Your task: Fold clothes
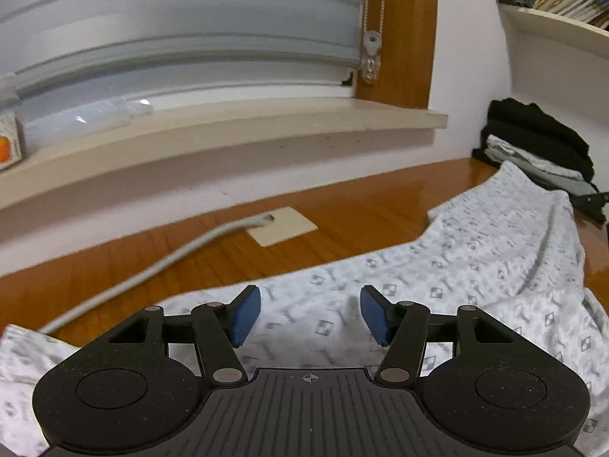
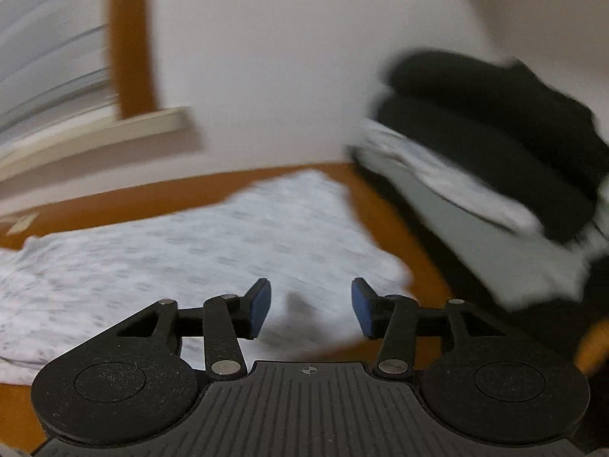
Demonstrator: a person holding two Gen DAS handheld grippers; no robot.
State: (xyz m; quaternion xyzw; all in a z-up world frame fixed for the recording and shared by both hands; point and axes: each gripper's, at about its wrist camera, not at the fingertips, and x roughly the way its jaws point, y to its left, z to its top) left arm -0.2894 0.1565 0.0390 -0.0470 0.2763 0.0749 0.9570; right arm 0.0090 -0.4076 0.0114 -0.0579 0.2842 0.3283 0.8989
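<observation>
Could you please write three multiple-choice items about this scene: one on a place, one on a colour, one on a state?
1. Where is the stack of folded black and grey clothes?
A. on the windowsill
B. on the wooden table by the wall
C. on the shelf

2. What colour are the pads of the left tool?
A. blue
B. red
C. green

3. In what state is the white patterned garment?
A. hanging
B. rolled up
C. lying spread on the wooden table

Answers:
1 B, the stack sits on the table at the wall.
2 A, both pads look blue.
3 C, it lies flat under both open tools, including the right tool.
</observation>
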